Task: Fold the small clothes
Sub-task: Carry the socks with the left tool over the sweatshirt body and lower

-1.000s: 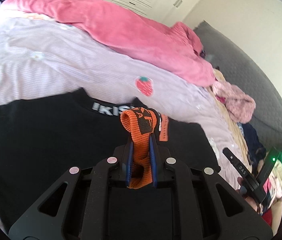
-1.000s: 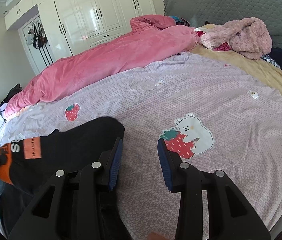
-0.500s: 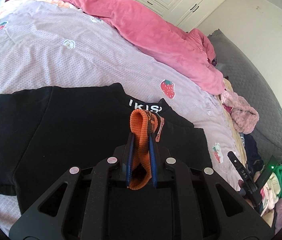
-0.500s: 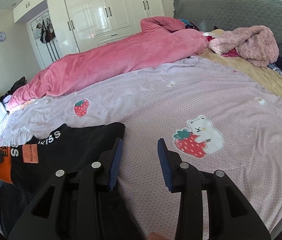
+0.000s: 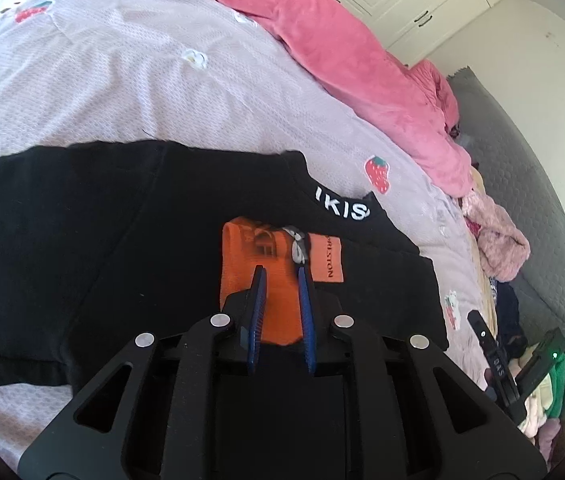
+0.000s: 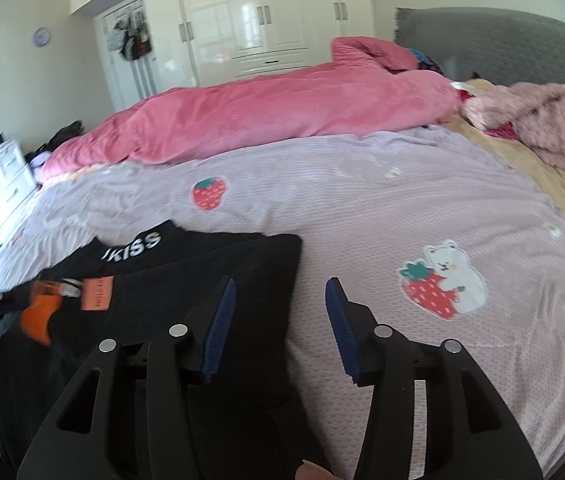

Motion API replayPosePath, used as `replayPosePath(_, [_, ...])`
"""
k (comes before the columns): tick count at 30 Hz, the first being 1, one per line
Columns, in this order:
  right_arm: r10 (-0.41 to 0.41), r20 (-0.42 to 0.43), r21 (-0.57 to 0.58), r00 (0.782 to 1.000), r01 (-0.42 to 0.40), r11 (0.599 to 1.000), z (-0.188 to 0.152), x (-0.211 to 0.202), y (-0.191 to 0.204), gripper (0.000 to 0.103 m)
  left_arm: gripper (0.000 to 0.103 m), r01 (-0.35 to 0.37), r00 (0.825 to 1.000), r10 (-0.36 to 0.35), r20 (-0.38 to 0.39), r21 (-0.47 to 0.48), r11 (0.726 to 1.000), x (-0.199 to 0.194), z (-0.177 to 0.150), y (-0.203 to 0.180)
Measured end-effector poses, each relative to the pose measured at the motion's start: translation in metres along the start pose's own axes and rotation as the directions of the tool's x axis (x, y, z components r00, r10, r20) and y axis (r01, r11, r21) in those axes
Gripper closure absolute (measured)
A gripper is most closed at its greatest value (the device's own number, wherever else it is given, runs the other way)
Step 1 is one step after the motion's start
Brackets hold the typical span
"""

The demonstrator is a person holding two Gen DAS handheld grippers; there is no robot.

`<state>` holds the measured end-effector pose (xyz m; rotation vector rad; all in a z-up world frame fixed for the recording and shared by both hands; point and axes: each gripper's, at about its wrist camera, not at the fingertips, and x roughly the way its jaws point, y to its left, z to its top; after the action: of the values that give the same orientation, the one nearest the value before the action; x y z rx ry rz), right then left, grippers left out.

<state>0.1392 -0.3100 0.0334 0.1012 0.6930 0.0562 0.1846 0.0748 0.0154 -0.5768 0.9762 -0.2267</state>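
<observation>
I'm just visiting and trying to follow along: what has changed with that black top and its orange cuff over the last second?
The left gripper had the orange cuff pinched upright; now the cuff lies flat on the black top and the jaws have parted around it, seemingly letting go. The sleeve is thus folded across the body. The right gripper stayed open, holding nothing, beside the top on the lilac sheet.

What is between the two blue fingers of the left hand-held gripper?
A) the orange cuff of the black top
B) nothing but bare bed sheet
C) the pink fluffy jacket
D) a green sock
A: in the left wrist view, the left hand-held gripper has the orange cuff of the black top lying between its blue fingers, though a slight gap shows beside them, so a firm pinch is unclear.
</observation>
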Motion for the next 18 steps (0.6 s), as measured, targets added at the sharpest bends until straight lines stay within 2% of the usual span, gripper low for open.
replayPosePath(1, [0.001, 0.003, -0.024, 1.0, -0.001, 1.0, -0.001, -0.001, 0.004, 0.045, 0.094, -0.019, 1.0, 0.019, 0.011, 0.015, 1.0, -0.002, 0.0, -0.002])
replayPosePath(3, [0.005, 0.016, -0.097, 1.0, -0.003, 0.995, -0.002, -0.004, 0.015, 0.044, 0.094, -0.033, 0.999, 0.033, 0.02, 0.04, 0.999, -0.004, -0.002, -0.005])
replayPosePath(7, [0.03, 0.005, -0.204, 1.0, -0.029, 0.979, -0.007, -0.006, 0.028, 0.038, 0.081, -0.009, 1.0, 0.009, -0.017, 0.026, 1.0, 0.001, -0.005, -0.003])
replayPosePath(9, [0.028, -0.011, -0.247, 1.0, -0.03, 0.969, -0.011, -0.005, 0.033, 0.038, 0.08, 0.005, 0.999, -0.005, -0.046, 0.003, 1.0, 0.006, -0.008, 0.001])
replayPosePath(11, [0.014, -0.018, -0.28, 1.0, -0.019, 0.96, -0.014, -0.004, 0.035, 0.038, 0.066, 0.004, 0.998, -0.005, -0.061, -0.015, 1.0, 0.011, -0.01, 0.004])
replayPosePath(13, [0.011, -0.031, -0.297, 0.999, -0.019, 0.955, -0.016, -0.001, 0.036, 0.038, 0.063, 0.003, 0.998, -0.004, -0.071, -0.019, 1.0, 0.014, -0.012, 0.005])
replayPosePath(16, [0.004, -0.071, -0.315, 0.997, -0.027, 0.949, -0.021, 0.007, 0.037, 0.038, 0.052, -0.002, 0.997, 0.001, -0.082, -0.021, 1.0, 0.02, -0.017, 0.004])
replayPosePath(18, [-0.016, -0.107, -0.337, 0.994, -0.021, 0.941, -0.026, 0.015, 0.037, 0.038, 0.051, -0.023, 0.996, 0.021, -0.084, -0.018, 1.0, 0.024, -0.019, 0.003])
